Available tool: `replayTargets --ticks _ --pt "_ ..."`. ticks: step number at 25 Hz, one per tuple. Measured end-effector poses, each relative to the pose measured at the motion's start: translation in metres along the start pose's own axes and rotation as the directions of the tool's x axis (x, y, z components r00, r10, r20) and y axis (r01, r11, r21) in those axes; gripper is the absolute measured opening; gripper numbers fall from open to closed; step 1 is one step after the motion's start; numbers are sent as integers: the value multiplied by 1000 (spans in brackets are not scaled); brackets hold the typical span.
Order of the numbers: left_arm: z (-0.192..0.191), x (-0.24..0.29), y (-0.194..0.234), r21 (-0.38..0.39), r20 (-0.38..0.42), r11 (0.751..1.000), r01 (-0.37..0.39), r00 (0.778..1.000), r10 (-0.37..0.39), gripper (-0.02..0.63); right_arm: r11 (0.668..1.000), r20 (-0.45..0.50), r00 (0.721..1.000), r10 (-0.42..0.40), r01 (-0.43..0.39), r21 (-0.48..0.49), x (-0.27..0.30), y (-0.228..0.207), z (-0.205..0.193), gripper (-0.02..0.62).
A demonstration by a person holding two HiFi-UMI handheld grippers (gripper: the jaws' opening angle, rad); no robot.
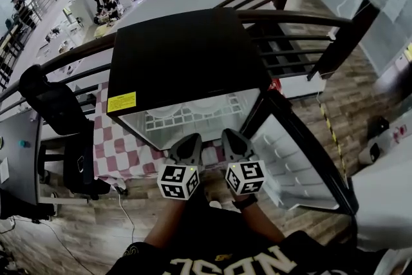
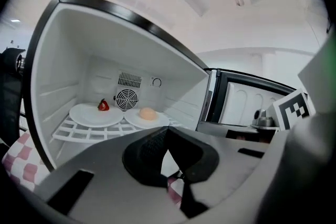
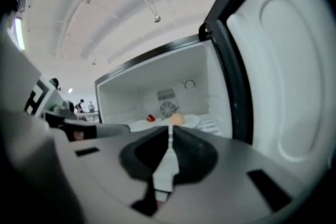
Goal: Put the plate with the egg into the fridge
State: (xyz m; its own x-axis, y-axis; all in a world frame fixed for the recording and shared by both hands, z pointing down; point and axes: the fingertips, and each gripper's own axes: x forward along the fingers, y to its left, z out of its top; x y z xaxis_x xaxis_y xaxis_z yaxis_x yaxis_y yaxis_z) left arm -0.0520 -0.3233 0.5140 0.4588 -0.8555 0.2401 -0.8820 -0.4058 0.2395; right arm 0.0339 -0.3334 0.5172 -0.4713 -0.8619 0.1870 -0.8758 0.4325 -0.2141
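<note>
Left gripper (image 2: 167, 136) and right gripper (image 3: 169, 136) hang before the fridge (image 1: 187, 55), jaws together, empty — the plate (image 2: 159, 122) with the egg (image 2: 148, 113) sits on its shelf (image 2: 79, 135). Back straight out, then swing the door (image 1: 283, 151) shut — gently.

Noted red-and-white checkered cloth (image 1: 122, 151) draped over a table. Black office chair (image 1: 61, 113) just beside it, on wood-plank floor (image 1: 77, 228). Dark curved railing (image 1: 290, 17) behind. Logged white plate (image 2: 96, 114) bearing small red item (image 2: 103, 105), kind not made out.
</note>
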Motion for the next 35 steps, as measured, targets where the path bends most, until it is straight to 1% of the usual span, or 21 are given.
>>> replayTargets --ticks 4,6,11,16,20,25,30,35 --pt "4 -24 -10 18 41 1000 -16 999 15 21 1000 34 999 22 -21 -16 -23 6 8 34" --pt "3 -36 -13 13 58 1000 -25 998 24 21 999 45 998 33 -32 -29 -35 10 10 34" --pt "3 -61 -20 -4 94 999 -52 994 52 21 997 50 997 63 -60 -51 -60 19 10 34" --pt "1 -82 -29 1 120 997 -77 990 77 21 994 47 995 86 -82 -74 -82 21 6 34" --pt "-4 -97 -33 -4 131 995 -97 987 97 21 992 42 994 97 -94 -86 -96 19 2 32" --pt "-17 -118 -33 4 146 990 -144 979 142 21 990 36 994 104 -100 -96 -110 19 -2 31" --pt "-35 -139 -26 -31 143 983 -181 973 184 21 986 35 994 107 -101 -136 -121 23 -9 29" --pt "-43 -155 -15 -1 142 973 -232 963 230 21 989 16 996 88 -85 -122 -125 19 -23 29"
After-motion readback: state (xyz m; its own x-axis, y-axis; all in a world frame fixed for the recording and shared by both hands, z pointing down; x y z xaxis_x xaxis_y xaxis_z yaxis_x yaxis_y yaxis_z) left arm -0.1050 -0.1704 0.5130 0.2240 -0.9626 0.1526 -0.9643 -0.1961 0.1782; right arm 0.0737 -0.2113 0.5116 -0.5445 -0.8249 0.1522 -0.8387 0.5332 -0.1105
